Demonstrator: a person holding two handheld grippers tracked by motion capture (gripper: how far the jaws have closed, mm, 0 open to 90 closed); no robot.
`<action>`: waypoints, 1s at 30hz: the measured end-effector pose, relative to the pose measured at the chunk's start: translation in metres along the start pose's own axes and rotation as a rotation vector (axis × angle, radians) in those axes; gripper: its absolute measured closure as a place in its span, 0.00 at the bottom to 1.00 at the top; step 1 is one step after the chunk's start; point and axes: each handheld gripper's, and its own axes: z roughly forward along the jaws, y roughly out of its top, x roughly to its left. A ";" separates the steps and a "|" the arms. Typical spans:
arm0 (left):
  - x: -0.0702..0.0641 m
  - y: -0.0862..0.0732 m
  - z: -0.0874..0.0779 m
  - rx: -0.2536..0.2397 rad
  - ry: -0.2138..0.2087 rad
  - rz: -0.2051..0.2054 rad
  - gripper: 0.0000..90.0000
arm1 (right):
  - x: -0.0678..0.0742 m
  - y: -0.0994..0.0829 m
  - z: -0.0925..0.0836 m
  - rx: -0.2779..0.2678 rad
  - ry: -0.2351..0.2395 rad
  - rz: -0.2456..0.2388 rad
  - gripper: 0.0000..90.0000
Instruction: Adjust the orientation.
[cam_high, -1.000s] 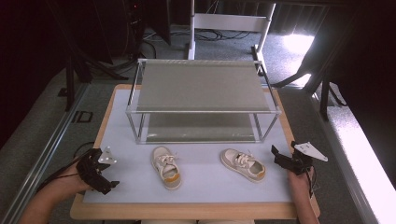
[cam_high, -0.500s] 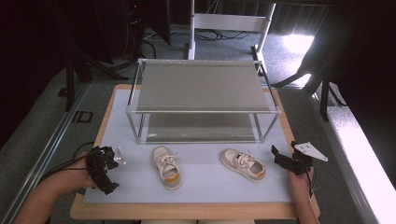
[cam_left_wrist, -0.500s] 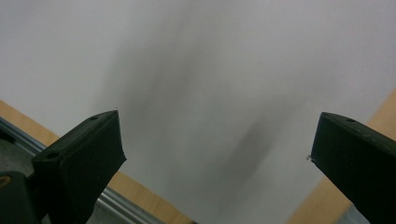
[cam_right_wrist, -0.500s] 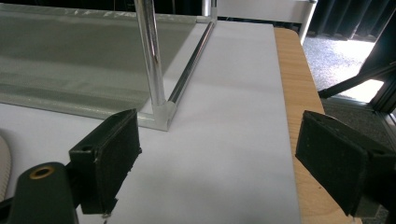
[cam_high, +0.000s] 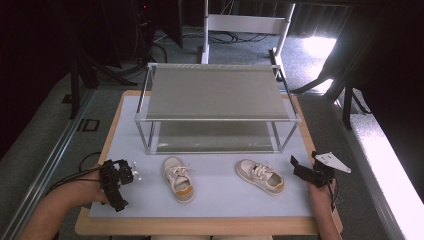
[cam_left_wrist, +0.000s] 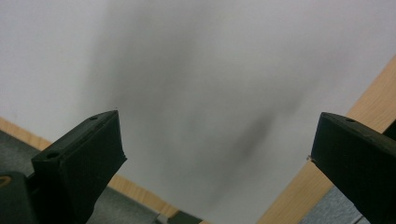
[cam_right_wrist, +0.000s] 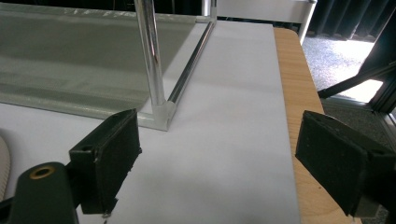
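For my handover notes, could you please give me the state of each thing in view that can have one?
left gripper: open, empty, tipped down at the mat.
right gripper: open, empty.
left shoe: upright on the mat, laced, untouched.
right shoe: upright on the mat, laced, untouched.
rack: standing, both shelves bare.

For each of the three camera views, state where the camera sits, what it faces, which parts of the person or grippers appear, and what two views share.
High view: above the person's side, facing forward and down on the table, rack and two shoes; both forearms and grippers show.
Left gripper view: on the left gripper, tilted down at the white mat near the table's wooden edge; open jaws show.
Right gripper view: on the right gripper, facing the rack's corner post; open jaws show.
Shared: the right gripper view and the high view both show the rack.
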 end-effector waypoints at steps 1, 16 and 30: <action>0.000 0.001 0.000 0.003 -0.015 -0.006 0.02 | 0.000 0.000 0.000 0.001 0.000 0.000 0.15; -0.009 0.031 -0.017 -0.073 -0.053 0.041 0.05 | 0.000 0.000 0.000 0.003 0.002 -0.001 0.15; -0.027 0.069 -0.042 -0.165 -0.107 0.113 0.06 | 0.001 0.000 0.000 0.002 0.003 -0.006 0.15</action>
